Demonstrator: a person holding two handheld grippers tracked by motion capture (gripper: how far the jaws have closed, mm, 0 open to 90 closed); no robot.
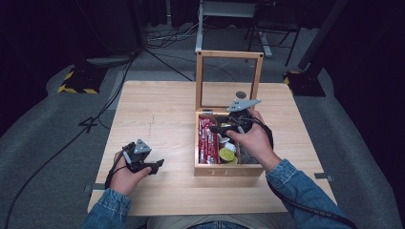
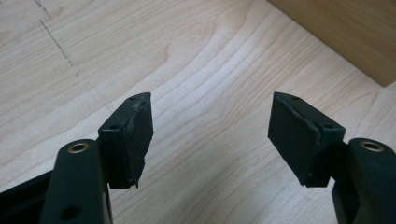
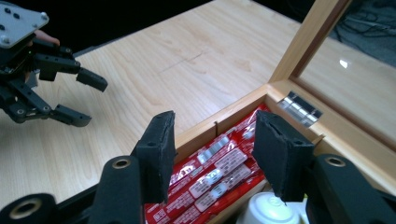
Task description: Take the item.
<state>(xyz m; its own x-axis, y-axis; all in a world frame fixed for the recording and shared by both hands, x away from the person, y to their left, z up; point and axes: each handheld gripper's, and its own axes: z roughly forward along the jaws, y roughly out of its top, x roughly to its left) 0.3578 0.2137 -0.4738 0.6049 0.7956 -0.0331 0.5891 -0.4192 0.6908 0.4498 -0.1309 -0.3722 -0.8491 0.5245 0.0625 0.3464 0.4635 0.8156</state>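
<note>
A wooden tea box (image 1: pixel 228 171) stands on the table with its glass lid (image 1: pixel 229 55) raised upright. Red sachets (image 1: pixel 207 138) fill its left compartment. My right gripper (image 1: pixel 216 128) hovers over the box's far part, pointing left. In the right gripper view its jaws (image 3: pixel 212 135) stand apart above the red sachets (image 3: pixel 210 172), with nothing pressed between the pads. A white pod (image 3: pixel 268 210) lies just below them. My left gripper (image 1: pixel 156 166) rests low over bare wood at the front left, open and empty (image 2: pixel 210 121). It also appears in the right gripper view (image 3: pixel 95 102).
A yellow-green round item (image 1: pixel 227 155) sits in the box's near middle compartment. The light wooden table (image 1: pixel 157 109) stretches bare to the left of the box. Beyond the table are grey floor, cables and stand bases with yellow-black tape (image 1: pixel 76 83).
</note>
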